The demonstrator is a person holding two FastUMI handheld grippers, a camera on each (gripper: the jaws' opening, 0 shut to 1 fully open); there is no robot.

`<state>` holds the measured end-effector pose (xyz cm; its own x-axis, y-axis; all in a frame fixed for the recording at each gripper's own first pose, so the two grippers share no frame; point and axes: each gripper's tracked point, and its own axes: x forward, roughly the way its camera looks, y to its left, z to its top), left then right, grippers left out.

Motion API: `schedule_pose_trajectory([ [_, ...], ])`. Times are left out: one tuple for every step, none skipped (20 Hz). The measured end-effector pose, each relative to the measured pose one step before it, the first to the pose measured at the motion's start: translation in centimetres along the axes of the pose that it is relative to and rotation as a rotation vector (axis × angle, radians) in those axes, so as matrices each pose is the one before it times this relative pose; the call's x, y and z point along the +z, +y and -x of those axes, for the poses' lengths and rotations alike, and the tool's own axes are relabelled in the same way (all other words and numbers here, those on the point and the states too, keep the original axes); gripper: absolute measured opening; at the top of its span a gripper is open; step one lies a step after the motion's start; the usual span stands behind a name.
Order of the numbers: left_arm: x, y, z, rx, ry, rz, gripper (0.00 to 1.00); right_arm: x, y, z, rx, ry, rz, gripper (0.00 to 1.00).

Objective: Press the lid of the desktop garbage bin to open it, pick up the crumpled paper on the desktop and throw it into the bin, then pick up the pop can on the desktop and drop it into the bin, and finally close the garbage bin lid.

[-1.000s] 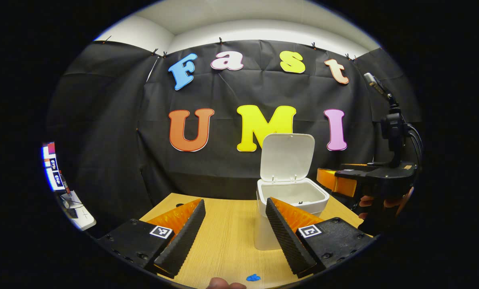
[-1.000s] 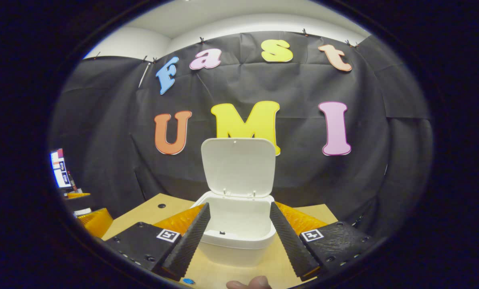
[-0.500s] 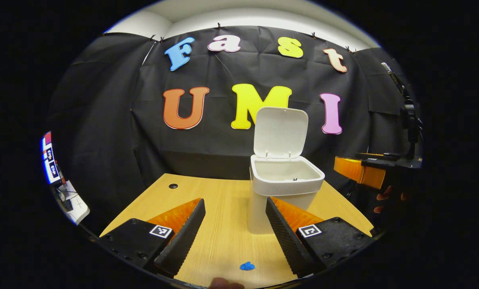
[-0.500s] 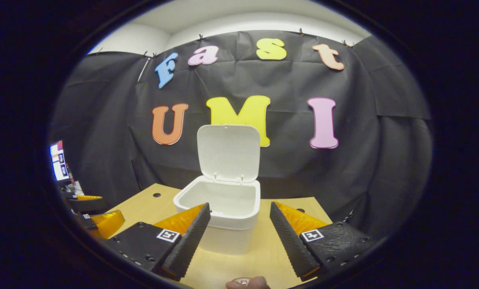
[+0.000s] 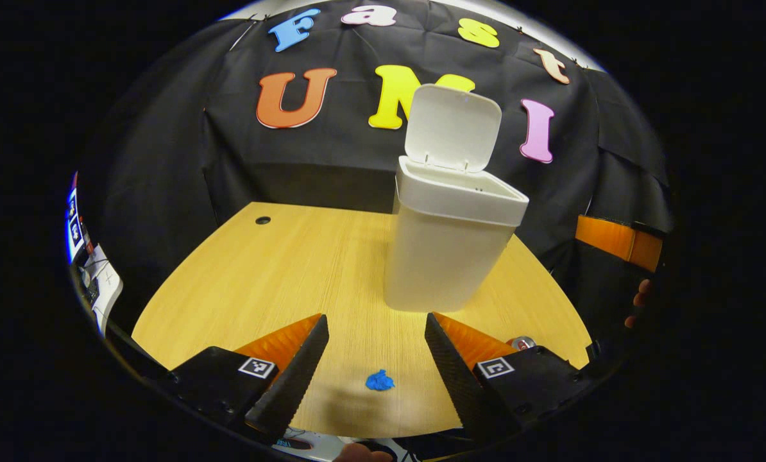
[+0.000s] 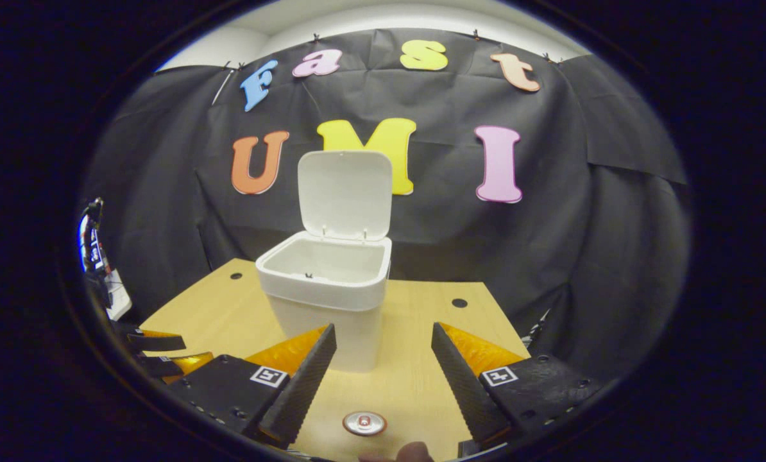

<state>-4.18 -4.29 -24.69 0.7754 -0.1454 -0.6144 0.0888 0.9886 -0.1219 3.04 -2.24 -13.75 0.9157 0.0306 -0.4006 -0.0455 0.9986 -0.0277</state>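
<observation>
Pop can [image 6: 364,423] is seen top-on only, at the near edge of the worktop [image 6: 421,378] between the right gripper [image 6: 383,372] fingers; its body is hidden by the viewing angle. In the left gripper view just a sliver of the can [image 5: 523,342] is visible behind that gripper's right finger [image 5: 450,366], toward the near right corner. Crumpled paper [image 5: 379,380] is taken to be the small blue wad at the near edge, between the left gripper [image 5: 376,366] fingers; too small to be confirmed. Neither is touched. Both grippers are spread wide, nothing held.

Bin [image 6: 325,295] is stood mid-worktop, toward the right edge in the left gripper view [image 5: 450,250], lid [image 6: 344,196] upright and open against the cloth wall. Bin interior is seen from the right gripper view, apparently empty apart from a small dark latch mark on the rim. Bin foot is partly covered by the right gripper's left finger [image 6: 303,385].

The other gripper is cut off at the frame edge: orange part [image 5: 617,240] with fingertips of a hand [image 5: 639,301] at right; state not readable there. Cable holes [image 6: 459,302] are noted near the far corners. A screen [image 5: 75,218] is clipped at far left.
</observation>
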Motion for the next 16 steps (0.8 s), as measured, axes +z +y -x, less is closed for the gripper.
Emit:
schedule_pose_trajectory([
  [-1.530,-0.215,-0.459,-0.00266,0.02231,-0.00779,0.98,-0.809,-0.222,0.266,-0.00491,0.01524,0.00632,0.94],
  [-1.467,-0.128,-0.557,-0.00298,0.02299,-0.00626,0.98,-0.614,-0.212,0.340,-0.00398,0.01453,0.00805,0.94],
  [-1.494,-0.236,-0.564,-0.00353,0.02878,-0.00357,0.98,-0.791,-0.302,0.316,-0.00648,0.01364,0.00937,0.94],
  [-1.555,-0.290,-0.608,-0.00339,0.03178,-0.00024,0.98,-0.665,-0.394,0.399,-0.00811,0.01342,0.00692,0.94],
  [-1.212,-0.291,-0.604,-0.00527,0.02306,0.00184,0.98,-0.934,-0.329,0.308,-0.00518,0.01436,0.00502,0.95],
  [-0.843,-0.029,-0.501,-0.00114,0.01607,-0.00019,0.98,-0.772,-0.424,0.307,-0.00765,0.01814,0.00435,0.98],
  [-0.661,0.192,-0.588,0.00382,0.01373,-0.00371,0.98,-0.992,-0.424,0.150,-0.00952,0.01950,0.00260,0.96],
  [-0.767,0.043,-0.587,0.00356,0.01483,-0.00314,0.98,-0.813,-0.365,0.157,-0.00860,0.02119,0.00079,0.96],
  [-0.765,-0.022,-0.572,0.00182,0.01781,-0.00071,0.99,-0.901,-0.372,0.065,-0.00684,0.01889,-0.00074,0.96],
  [-0.710,0.036,-0.554,0.00239,0.01835,0.00269,0.98,-0.509,-0.346,0.140,-0.00649,0.01307,-0.00091,0.96],
  [-0.565,-0.068,-0.569,-0.00696,0.02094,0.00873,0.99,-0.412,-0.196,0.177,-0.00605,0.00812,-0.00084,0.96],
  [-0.436,-0.007,-0.567,-0.00586,0.02009,0.00875,0.98,-0.233,-0.226,0.052,-0.00444,0.00554,-0.00181,0.98],
  [-0.326,0.230,-0.506,0.00384,0.01530,0.00025,0.99,-0.289,-0.116,-0.017,-0.00336,0.00484,-0.00140,0.98],
  [-0.065,0.403,-0.365,0.00728,0.00888,-0.00445,0.98,-0.221,-0.056,-0.012,-0.00435,0.00537,-0.00159,0.98],
  [-0.143,0.249,-0.412,0.00661,0.00833,-0.00347,0.98,-0.400,-0.127,-0.003,-0.00157,0.00649,-0.00321,0.98],
  [-0.240,0.218,-0.365,0.00519,0.01282,-0.00104,0.97,-0.264,0.030,0.051,0.00018,0.00840,-0.00344,0.96],
])
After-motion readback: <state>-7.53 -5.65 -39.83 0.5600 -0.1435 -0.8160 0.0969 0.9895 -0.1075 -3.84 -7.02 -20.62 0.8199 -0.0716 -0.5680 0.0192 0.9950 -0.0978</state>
